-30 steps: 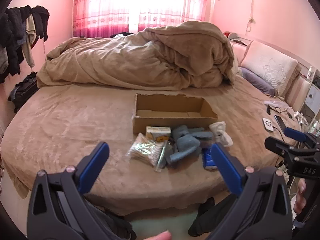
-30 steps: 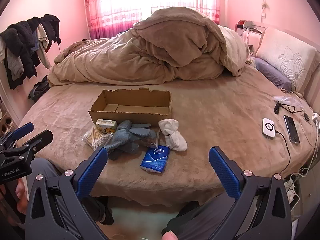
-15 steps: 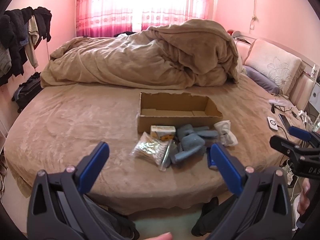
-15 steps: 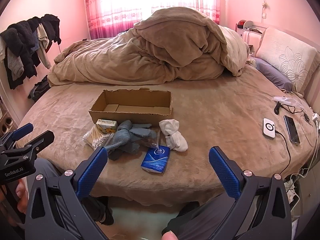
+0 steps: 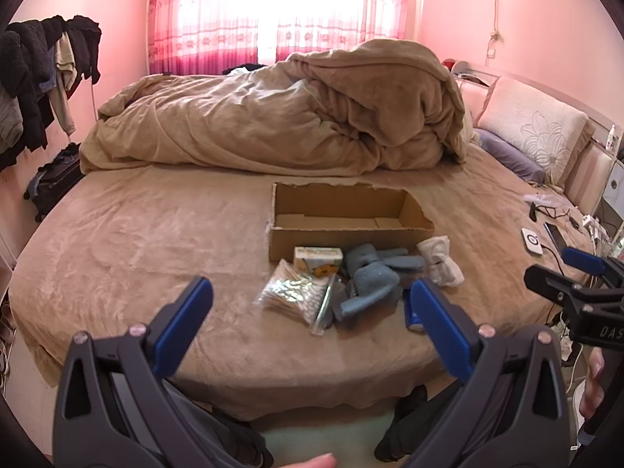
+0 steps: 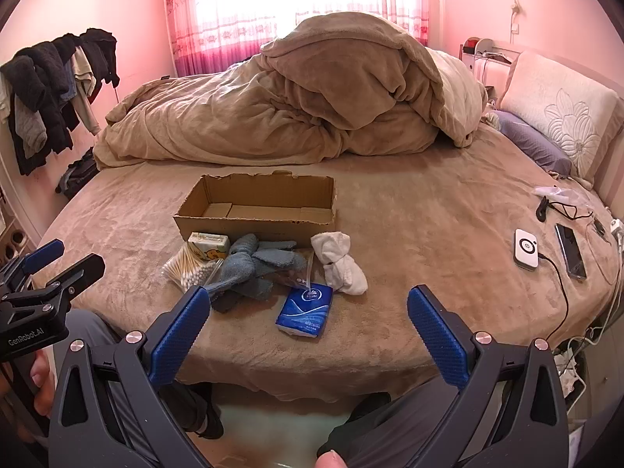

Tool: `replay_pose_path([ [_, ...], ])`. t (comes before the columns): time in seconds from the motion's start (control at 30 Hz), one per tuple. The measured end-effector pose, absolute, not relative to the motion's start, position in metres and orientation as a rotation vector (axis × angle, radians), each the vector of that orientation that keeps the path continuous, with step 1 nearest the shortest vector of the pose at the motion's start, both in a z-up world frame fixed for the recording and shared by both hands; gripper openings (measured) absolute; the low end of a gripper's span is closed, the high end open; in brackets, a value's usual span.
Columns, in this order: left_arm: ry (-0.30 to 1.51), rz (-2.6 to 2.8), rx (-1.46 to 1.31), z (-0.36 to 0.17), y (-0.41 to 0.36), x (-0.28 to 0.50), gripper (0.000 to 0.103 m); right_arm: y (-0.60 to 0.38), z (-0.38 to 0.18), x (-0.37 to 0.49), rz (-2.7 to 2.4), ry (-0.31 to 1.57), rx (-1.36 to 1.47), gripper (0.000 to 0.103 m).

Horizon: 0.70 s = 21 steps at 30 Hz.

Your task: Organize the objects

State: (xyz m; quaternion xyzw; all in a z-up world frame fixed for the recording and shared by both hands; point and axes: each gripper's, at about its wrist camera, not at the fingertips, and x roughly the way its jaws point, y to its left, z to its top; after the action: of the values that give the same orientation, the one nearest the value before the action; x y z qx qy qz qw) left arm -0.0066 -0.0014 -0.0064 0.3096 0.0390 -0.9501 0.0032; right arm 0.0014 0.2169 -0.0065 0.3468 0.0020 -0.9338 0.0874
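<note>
Two pairs of tongs hang over the near edge of a wide round bed [image 6: 429,202] covered in tan plush, with a heaped tan duvet [image 6: 296,109] filling its far half and a flowered pillow [image 6: 561,117] at the right. Dark clothes [image 6: 46,89] hang on the pink wall at the left.

On the flat part of the bed, in front of the duvet, an open cardboard box [image 6: 261,202] sits with nothing visible inside it. Just in front of its near wall lies a huddle of small things, touching or overlapping one another. Grey-blue gloves [image 6: 257,269] sprawl in the middle. A clear bag of cotton swabs [image 6: 187,269] lies at their left, with a small yellow tissue pack [image 6: 208,243] behind it against the box. White rolled socks [image 6: 341,263] lie at the right of the gloves, and a blue tissue pack [image 6: 306,310] lies nearest the bed edge.

Near the right edge of the bed, well apart from the pile, rest a white power bank [image 6: 526,249] on a cable and a dark phone [image 6: 570,249].

The left tongs [image 5: 308,300] are spread wide with nothing held, framing the swab bag and gloves. The right tongs [image 6: 308,308] are likewise spread wide and hold nothing, the blue tissue pack lying between their tips.
</note>
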Motion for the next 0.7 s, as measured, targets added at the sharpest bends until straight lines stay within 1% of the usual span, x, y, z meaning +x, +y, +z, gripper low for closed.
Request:
replay_pose_path([
  [0.7, 0.117, -2.97, 0.958, -0.0071, -0.0022, -0.0073, 0.103, 0.2138, -0.0067, 0.0013, -2.772, -0.003, 1.028, 0.103],
])
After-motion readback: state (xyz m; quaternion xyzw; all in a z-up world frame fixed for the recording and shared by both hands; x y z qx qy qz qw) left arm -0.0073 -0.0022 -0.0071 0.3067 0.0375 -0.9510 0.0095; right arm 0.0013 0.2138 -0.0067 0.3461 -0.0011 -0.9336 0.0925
